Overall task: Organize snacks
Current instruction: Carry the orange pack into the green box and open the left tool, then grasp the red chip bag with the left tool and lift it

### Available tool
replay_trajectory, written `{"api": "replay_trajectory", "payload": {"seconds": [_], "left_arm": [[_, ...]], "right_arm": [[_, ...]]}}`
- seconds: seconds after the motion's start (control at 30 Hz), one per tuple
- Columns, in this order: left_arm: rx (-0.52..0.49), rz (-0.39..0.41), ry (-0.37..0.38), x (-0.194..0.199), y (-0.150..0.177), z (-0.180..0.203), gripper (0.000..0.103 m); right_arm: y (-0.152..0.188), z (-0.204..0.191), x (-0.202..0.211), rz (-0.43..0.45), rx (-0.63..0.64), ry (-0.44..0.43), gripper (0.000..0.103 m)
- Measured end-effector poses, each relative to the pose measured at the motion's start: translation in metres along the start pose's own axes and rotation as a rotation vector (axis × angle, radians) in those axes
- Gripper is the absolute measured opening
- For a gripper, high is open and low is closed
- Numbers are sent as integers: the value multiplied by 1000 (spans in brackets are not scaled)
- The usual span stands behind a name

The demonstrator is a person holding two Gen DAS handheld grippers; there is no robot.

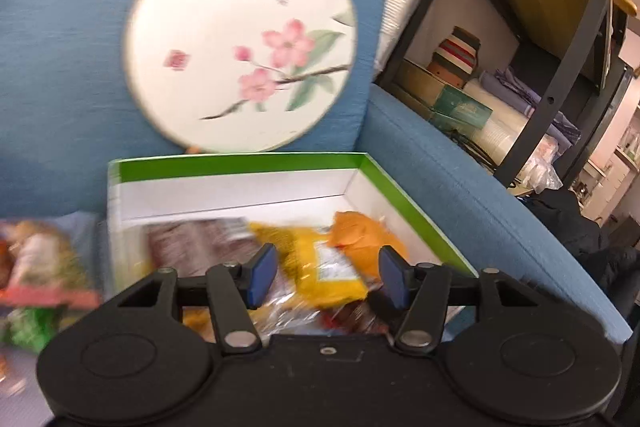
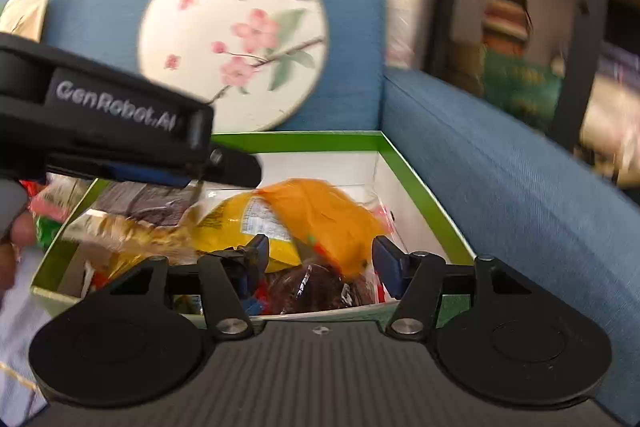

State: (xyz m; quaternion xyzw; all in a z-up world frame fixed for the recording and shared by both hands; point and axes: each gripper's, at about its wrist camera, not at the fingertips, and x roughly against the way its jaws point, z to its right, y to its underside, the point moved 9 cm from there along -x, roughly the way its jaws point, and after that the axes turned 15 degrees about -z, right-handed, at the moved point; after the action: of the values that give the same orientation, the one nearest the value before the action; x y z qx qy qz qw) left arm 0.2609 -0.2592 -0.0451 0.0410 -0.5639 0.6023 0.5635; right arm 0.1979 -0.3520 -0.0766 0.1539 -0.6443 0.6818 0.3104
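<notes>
Both the left tongs (image 1: 326, 277) and right tongs (image 2: 320, 263) are hovering released over the green-rimmed box (image 2: 416, 195), where the soft, light, crinkly snack packets (image 2: 320, 215) are lying, probably best pinched at a sealed edge.

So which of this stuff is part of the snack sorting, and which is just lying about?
Job:
green-edged box
orange packet
yellow packet
brown packet
loose snacks beside the box

Lying about:
round flower fan
blue sofa
shelf
</notes>
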Motion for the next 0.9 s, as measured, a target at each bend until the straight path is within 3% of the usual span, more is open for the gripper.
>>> {"api": "replay_trajectory", "payload": {"seconds": [0.13, 0.27, 0.4, 0.6, 0.73, 0.87, 0.9], "left_arm": [[23, 28, -74, 35, 21, -23, 103], [92, 43, -141, 72, 45, -58, 103], [199, 76, -235, 105, 54, -112, 103], [399, 179, -422, 150, 50, -206, 103], [492, 159, -384, 147, 45, -237, 103], [494, 132, -408, 131, 32, -243, 103], [492, 115, -402, 126, 29, -244, 97]], "right_arm": [[1, -26, 26, 85, 100, -11, 103], [4, -54, 37, 102, 138, -123, 103], [10, -81, 46, 84, 141, -249, 103], [12, -98, 45, 70, 146, -294, 103], [12, -103, 44, 73, 146, -320, 103], [15, -108, 42, 64, 166, -326, 103], [15, -109, 42, 63, 167, -329, 103]]}}
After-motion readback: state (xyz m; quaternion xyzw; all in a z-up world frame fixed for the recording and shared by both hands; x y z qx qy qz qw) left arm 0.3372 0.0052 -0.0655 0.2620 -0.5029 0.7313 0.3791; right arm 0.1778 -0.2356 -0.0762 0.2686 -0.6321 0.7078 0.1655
